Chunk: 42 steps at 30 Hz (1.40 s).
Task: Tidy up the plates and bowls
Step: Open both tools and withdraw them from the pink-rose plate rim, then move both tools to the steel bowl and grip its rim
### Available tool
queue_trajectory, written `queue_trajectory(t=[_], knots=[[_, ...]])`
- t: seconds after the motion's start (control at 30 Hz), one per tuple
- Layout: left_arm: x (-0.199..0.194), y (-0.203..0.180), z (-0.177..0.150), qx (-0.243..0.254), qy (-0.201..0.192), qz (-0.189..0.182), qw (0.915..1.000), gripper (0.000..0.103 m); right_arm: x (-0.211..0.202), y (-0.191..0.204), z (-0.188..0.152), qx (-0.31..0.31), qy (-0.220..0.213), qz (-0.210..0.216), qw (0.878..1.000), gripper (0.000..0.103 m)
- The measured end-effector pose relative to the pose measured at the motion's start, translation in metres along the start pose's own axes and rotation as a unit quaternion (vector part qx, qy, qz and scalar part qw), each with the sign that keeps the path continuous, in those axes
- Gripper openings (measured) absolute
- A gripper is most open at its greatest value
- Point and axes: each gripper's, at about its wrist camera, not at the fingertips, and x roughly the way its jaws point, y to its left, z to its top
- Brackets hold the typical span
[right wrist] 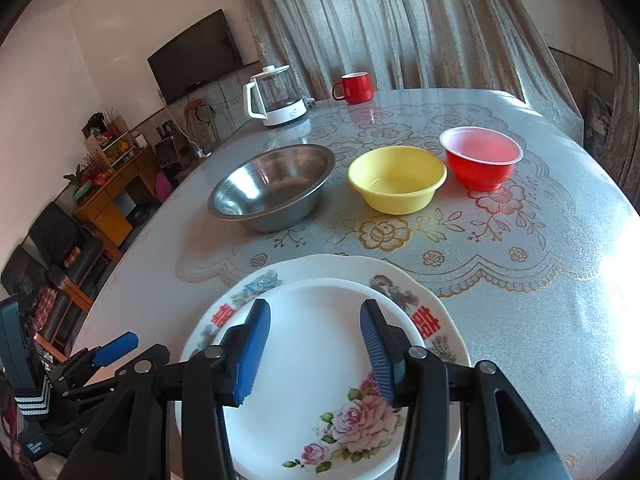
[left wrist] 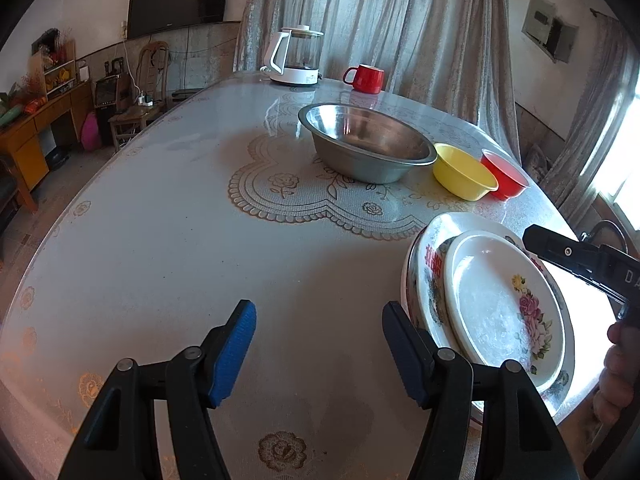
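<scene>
A small white plate with a pink rose (right wrist: 320,364) lies stacked on a larger plate with red characters (right wrist: 430,322) at the table's near edge. Both show in the left wrist view too, small plate (left wrist: 500,304) on large plate (left wrist: 430,276). Behind stand a steel bowl (right wrist: 272,186), a yellow bowl (right wrist: 396,184) and a red bowl (right wrist: 482,158). My right gripper (right wrist: 316,354) is open and empty above the small plate. My left gripper (left wrist: 320,354) is open and empty over bare tablecloth, left of the plates.
A white kettle (right wrist: 276,96) and a red mug (right wrist: 354,87) stand at the table's far edge. The table (left wrist: 160,220) has a grey floral cloth. Chairs and a wooden cabinet stand beyond its left side.
</scene>
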Motion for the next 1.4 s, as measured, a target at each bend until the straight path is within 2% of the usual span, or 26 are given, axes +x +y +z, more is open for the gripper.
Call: queue_trajectory(t=[0.13,0.27,0.37,0.57,0.63,0.8,0.9,1.03,1.23,1.4], knots=[[0.005,0.003,0.003,0.000,0.005,0.016,0.9999,0.066,0.014,0.011,0.007,0.006,0.013,0.022,1.000,0.049],[0.010,0.006,0.011,0.001,0.007,0.010,0.9999,0.066,0.028,0.017,0.016,0.008,0.025,0.028,0.999,0.049],[0.011,0.007,0.018,-0.003,0.001,0.012,0.9999,0.074,0.036,0.016,0.024,0.020,0.035,0.038,0.998,0.049],[0.027,0.009,0.034,-0.001,0.012,0.024,0.9996,0.074,0.053,0.007,0.038,0.055,0.049,0.040,0.996,0.049],[0.035,0.014,0.039,-0.010,0.019,0.032,0.9993,0.074,0.057,0.003,0.043,0.066,0.050,0.044,0.996,0.049],[0.049,0.028,0.052,-0.036,0.037,0.026,0.9983,0.072,0.071,-0.002,0.055,0.081,0.056,0.044,0.994,0.049],[0.052,0.031,0.063,-0.036,0.028,0.024,0.9987,0.072,0.081,-0.003,0.061,0.087,0.061,0.043,0.993,0.049],[0.056,0.038,0.079,-0.064,0.017,0.012,0.9978,0.077,0.092,-0.007,0.069,0.104,0.068,0.048,0.991,0.049],[0.059,0.048,0.097,-0.081,0.006,0.006,0.9966,0.077,0.101,-0.012,0.079,0.117,0.072,0.047,0.989,0.049],[0.061,0.048,0.115,-0.086,-0.011,-0.014,0.9961,0.075,0.110,-0.015,0.085,0.135,0.073,0.052,0.987,0.049]])
